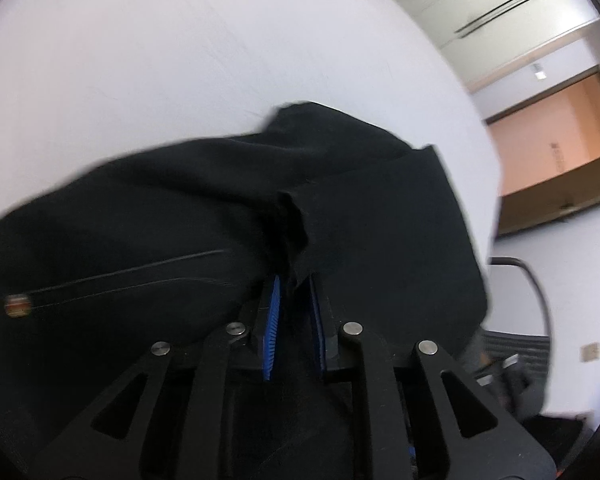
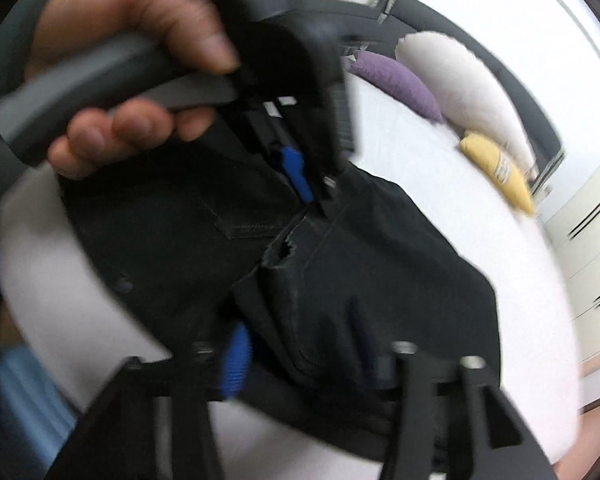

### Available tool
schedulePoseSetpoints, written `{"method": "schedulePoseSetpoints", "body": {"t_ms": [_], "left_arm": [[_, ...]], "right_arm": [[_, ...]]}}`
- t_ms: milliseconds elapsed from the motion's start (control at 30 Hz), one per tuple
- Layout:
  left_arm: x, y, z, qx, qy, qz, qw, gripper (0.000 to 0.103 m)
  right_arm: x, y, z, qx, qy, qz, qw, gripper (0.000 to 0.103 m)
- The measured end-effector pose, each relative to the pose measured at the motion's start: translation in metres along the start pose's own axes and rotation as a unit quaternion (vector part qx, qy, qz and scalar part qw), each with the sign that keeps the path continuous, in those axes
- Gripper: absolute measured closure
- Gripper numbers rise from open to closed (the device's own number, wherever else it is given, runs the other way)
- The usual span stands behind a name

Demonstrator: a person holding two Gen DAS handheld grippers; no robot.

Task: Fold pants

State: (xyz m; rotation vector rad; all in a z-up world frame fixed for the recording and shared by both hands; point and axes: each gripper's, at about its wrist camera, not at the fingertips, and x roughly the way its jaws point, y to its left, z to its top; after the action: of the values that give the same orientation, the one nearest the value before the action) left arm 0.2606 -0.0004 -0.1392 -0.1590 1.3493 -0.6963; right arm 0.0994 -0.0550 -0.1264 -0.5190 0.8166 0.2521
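Observation:
The black pants lie bunched on a white bed. My left gripper is shut on a fold of the pants, with cloth pinched between its blue pads. In the right wrist view the pants hang in a heap over the bed, seams and a pocket showing. My right gripper has pants cloth between its blue pads, with a wider gap between them. The left gripper shows there at the top, held by a hand, gripping the pants' upper edge.
A purple pillow, a white pillow and a yellow pillow lie at the bed's far end by a dark headboard. White cabinets and an orange wall panel stand beyond the bed. A dark chair is at the right.

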Motion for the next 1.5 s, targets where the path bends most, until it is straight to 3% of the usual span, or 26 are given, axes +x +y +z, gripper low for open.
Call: {"method": "schedulePoseSetpoints", "body": {"t_ms": [133,233,333,500,567,600,733,867,933,1067,1233,1333,1367,1433,1500], "left_arm": [[-0.021,0.01,-0.001,-0.013,-0.016,0.042,0.9989,0.089],[-0.04,-0.007,-0.006,-0.005,-0.046,0.004,0.9989,0.089],[-0.04,-0.044,-0.012,0.027,-0.064,-0.057,0.996,0.089],[0.011,-0.077,-0.028,0.043,-0.022,-0.079,0.9957,0.089],[0.025,-0.073,-0.039,0.041,-0.002,-0.071,0.9966,0.089],[0.029,-0.069,-0.043,0.037,0.001,-0.073,0.9967,0.089],[0.029,-0.056,-0.051,0.026,-0.013,-0.095,0.9951,0.089],[0.029,-0.057,-0.051,0.027,-0.017,-0.101,0.9944,0.089],[0.029,-0.055,-0.051,0.026,-0.019,-0.102,0.9943,0.089],[0.03,-0.044,-0.06,0.025,-0.027,-0.108,0.9934,0.089],[0.017,-0.034,-0.071,0.025,-0.041,-0.095,0.9944,0.089],[-0.009,-0.039,-0.082,0.031,-0.072,-0.07,0.9945,0.089],[-0.021,-0.039,-0.087,0.031,-0.089,-0.066,0.9934,0.089],[-0.049,-0.035,-0.099,0.026,-0.128,-0.054,0.99,0.089],[-0.076,-0.025,-0.119,0.009,-0.162,-0.043,0.9858,0.089]], "right_arm": [[-0.028,-0.048,-0.009,0.065,-0.018,0.088,0.994,0.044],[-0.026,-0.131,-0.017,0.179,-0.02,0.157,0.971,0.045],[-0.004,-0.216,-0.028,0.275,-0.033,0.249,0.928,0.045],[0.061,-0.298,-0.039,0.391,-0.013,0.322,0.862,0.045],[0.086,-0.311,-0.041,0.407,-0.004,0.345,0.846,0.045],[0.095,-0.314,-0.043,0.409,0.004,0.349,0.843,0.045],[0.132,-0.308,-0.06,0.422,0.046,0.383,0.82,0.046],[0.116,-0.305,-0.082,0.439,0.026,0.411,0.799,0.046],[0.099,-0.287,-0.096,0.432,0.03,0.423,0.796,0.046],[0.059,-0.257,-0.125,0.399,0.047,0.435,0.806,0.046],[0.026,-0.245,-0.147,0.433,0.029,0.401,0.807,0.044],[0.004,-0.24,-0.131,0.435,-0.048,0.424,0.793,0.043],[0.001,-0.237,-0.125,0.433,-0.063,0.428,0.791,0.036],[0.012,-0.227,-0.115,0.435,-0.06,0.423,0.793,0.027],[0.042,-0.219,-0.113,0.456,-0.015,0.392,0.799,0.025]]}}
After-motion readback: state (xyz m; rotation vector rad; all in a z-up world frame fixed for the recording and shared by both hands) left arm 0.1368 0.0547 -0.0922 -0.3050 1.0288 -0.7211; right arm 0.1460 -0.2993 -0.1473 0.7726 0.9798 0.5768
